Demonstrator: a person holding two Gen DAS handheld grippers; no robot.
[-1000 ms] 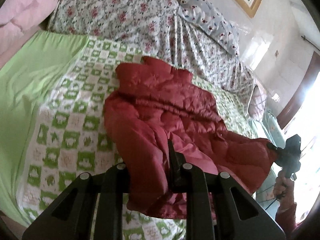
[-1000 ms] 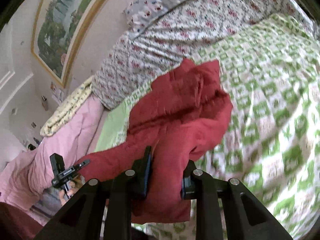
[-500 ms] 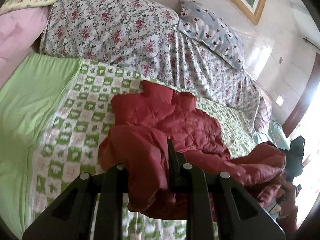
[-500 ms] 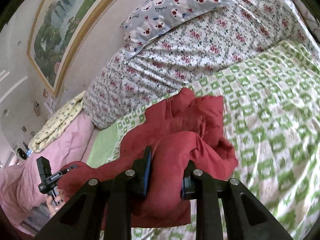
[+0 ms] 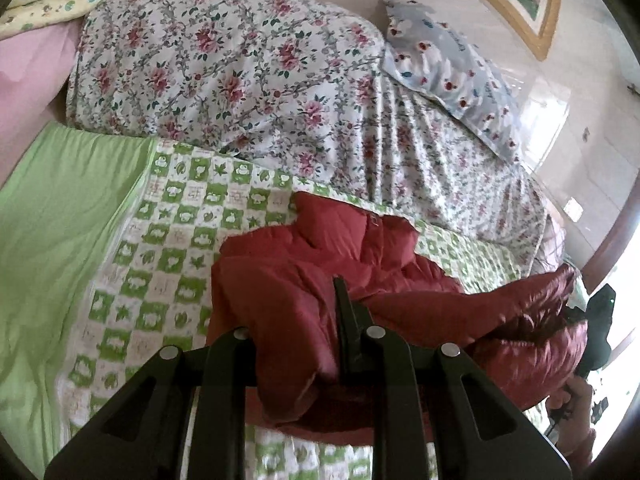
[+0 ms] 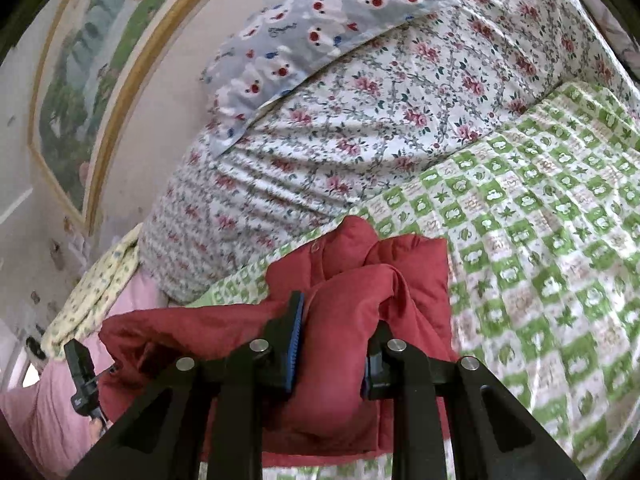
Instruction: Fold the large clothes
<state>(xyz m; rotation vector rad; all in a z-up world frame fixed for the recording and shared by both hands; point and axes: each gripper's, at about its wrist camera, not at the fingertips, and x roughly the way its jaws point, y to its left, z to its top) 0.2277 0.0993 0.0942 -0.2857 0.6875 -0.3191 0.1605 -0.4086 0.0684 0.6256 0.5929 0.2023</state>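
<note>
Left gripper, right gripper — both clamp red jacket; no legible writing.

Left gripper: jaws clamped on a thick fold of the jacket.
Jacket: red, padded, bunched; far end lies on the quilt, near edge lifted and strung across to the right gripper.
Right gripper: black, at the right edge, on the jacket's other corner; a hand below it.
Quilt: green-and-white checks, under the jacket.
Sheet: plain green, left.
Duvet: floral, heaped behind.
Pillow: grey-blue, against the wall.
</note>
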